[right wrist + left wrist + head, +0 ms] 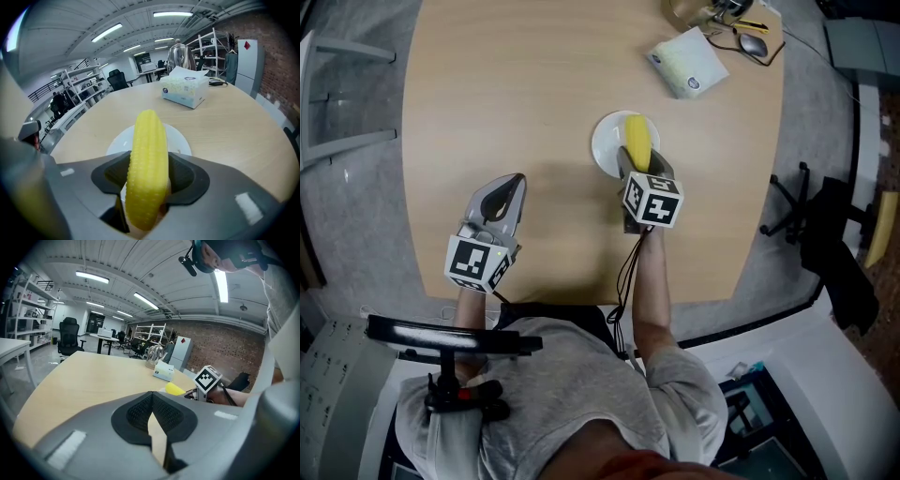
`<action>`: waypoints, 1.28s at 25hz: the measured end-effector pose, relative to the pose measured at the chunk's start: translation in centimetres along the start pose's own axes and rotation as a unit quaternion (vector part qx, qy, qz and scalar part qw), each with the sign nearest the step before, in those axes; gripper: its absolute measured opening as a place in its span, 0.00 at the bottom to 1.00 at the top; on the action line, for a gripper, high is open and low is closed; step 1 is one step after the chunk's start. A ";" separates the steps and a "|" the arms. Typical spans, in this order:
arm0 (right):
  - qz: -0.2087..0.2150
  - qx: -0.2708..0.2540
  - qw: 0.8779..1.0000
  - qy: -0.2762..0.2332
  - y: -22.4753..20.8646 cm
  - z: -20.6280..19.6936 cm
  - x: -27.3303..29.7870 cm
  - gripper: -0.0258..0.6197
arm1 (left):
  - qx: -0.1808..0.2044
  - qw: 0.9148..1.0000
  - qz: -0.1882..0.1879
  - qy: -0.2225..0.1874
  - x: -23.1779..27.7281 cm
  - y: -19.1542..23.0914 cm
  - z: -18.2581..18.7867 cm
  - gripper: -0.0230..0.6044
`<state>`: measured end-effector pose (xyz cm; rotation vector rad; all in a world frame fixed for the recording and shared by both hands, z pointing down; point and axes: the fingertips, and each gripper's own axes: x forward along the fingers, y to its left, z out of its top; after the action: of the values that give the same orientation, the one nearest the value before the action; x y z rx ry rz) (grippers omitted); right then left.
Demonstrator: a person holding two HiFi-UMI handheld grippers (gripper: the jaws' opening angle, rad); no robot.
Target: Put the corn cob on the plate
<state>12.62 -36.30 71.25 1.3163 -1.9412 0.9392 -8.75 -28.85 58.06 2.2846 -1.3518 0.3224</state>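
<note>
Seemingly stiff, light and grippy, the corn cob [149, 140] sits clamped at its near half between the right gripper's [149, 179] jaws, over the plate [181, 139].

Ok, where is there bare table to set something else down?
The whole left half of the table is bare, from its far edge down to the left gripper. The near strip between both grippers is free too. Crowded: the plate under the corn cob in the right gripper, and the far right corner with tissue box and mouse.
</note>
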 end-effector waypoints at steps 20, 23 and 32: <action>-0.022 -0.020 0.999 0.016 -0.1 -0.1 0.3 0.41 | -0.007 1.000 -0.001 -0.007 -0.1 0.1 0.1 0.07; -0.022 -0.019 0.999 0.015 -0.1 -0.2 0.3 0.41 | -0.006 1.000 0.000 -0.008 -0.1 0.2 0.0 0.07; -0.022 -0.019 1.000 0.013 -0.2 -0.2 0.3 0.41 | -0.007 1.000 -0.001 -0.008 0.0 0.2 0.0 0.07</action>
<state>12.77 -36.39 71.63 1.3133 -1.8939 0.8910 -8.94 -28.92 58.11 2.2813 -1.3558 0.2950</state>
